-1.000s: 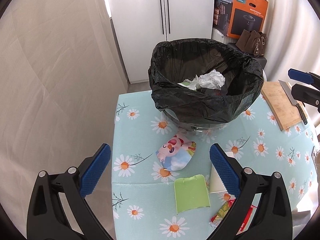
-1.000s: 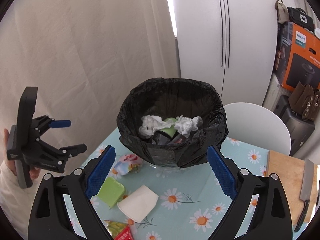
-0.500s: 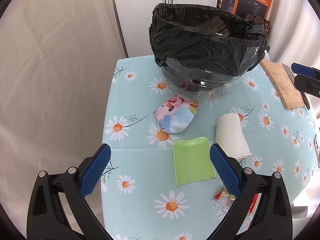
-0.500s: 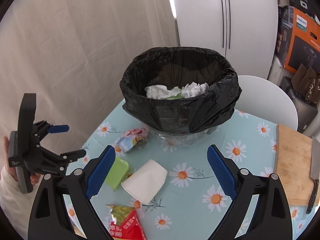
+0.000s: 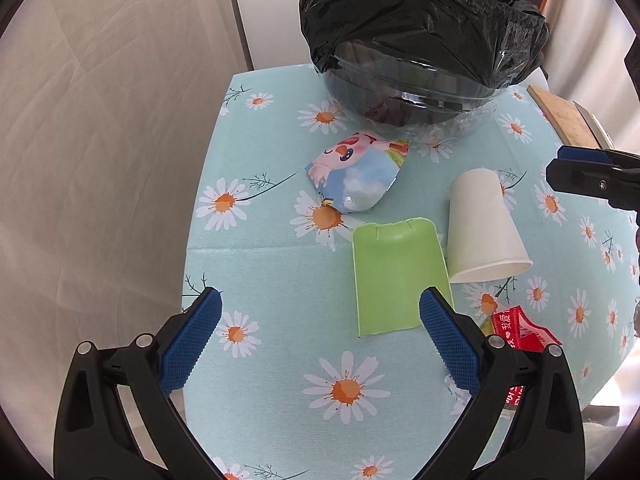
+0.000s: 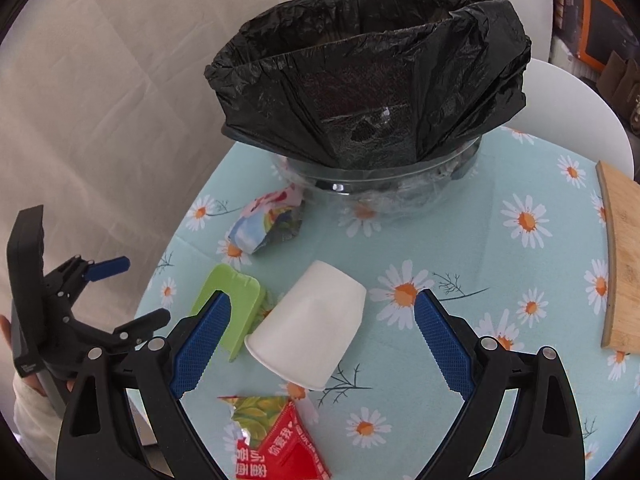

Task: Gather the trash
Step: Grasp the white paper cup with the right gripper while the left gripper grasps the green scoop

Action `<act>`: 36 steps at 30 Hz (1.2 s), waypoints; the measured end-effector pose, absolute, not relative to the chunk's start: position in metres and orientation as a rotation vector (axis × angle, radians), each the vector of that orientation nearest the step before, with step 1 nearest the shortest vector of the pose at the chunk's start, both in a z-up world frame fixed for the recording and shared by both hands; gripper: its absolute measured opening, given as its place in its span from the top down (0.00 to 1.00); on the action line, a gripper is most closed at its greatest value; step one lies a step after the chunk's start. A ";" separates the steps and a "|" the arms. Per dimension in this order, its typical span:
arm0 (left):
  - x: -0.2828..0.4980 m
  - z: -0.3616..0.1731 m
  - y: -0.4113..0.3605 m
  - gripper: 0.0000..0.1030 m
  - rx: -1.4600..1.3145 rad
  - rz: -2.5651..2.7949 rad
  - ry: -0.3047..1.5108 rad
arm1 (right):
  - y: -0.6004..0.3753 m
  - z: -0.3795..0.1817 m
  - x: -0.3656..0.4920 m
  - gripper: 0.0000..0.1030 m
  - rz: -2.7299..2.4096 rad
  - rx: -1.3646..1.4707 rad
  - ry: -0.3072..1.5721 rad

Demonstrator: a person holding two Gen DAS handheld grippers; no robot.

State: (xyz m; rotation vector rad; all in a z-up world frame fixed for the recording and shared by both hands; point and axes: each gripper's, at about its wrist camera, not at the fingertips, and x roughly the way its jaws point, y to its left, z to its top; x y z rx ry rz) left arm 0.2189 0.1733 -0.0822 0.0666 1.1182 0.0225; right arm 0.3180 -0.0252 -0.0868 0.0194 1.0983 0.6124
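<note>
Both tools empty, jaws spread wide. Left tool [image 5: 320, 336] hangs over the near edge of the daisy-print surface [image 5: 280, 280], green flat packet [image 5: 396, 276] just ahead of its right finger. Right tool [image 6: 320, 336] sits low with the tipped white paper cup [image 6: 308, 328] between its fingers, not touching as far as I can tell. Nearest trash: red snack wrapper [image 6: 276, 440], below the cup's mouth. Green packet lies just beside the cup. Further on, crumpled cartoon wrapper [image 5: 356, 176], near the bin's base. Farthest: bin with black bag [image 6: 372, 92], contents not visible from these angles. Wooden board [image 6: 624, 260] at the right edge, not trash. Progress: four pieces left on the surface, none gripped. Cup looks like the next pick, judging by the right tool's position.
</note>
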 end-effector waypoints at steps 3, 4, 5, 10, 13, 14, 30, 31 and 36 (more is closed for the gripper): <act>0.217 -0.090 0.172 0.06 0.076 0.022 1.135 | -0.021 -0.103 0.321 0.14 0.609 0.042 1.137; 0.217 -0.093 0.171 0.06 0.077 0.018 1.141 | -0.019 -0.109 0.321 0.14 0.603 0.045 1.152; 0.216 -0.095 0.171 0.06 0.078 0.013 1.145 | -0.018 -0.114 0.322 0.14 0.598 0.048 1.167; 0.213 -0.106 0.167 0.06 0.091 -0.003 1.167 | -0.011 -0.140 0.328 0.14 0.590 0.094 1.258; 0.213 -0.111 0.165 0.06 0.093 -0.016 1.182 | -0.007 -0.152 0.332 0.27 0.604 0.131 1.324; 0.213 -0.113 0.164 0.06 0.092 -0.021 1.185 | -0.005 -0.156 0.333 0.35 0.622 0.140 1.349; 0.235 -0.125 0.142 0.06 0.047 -0.164 1.206 | -0.063 -0.122 0.326 0.45 0.616 0.243 1.299; 0.237 -0.126 0.140 0.06 0.044 -0.170 1.208 | -0.071 -0.119 0.326 0.45 0.605 0.248 1.293; 0.247 -0.136 0.130 0.06 0.062 -0.186 1.229 | -0.100 -0.116 0.328 0.45 0.556 0.273 1.281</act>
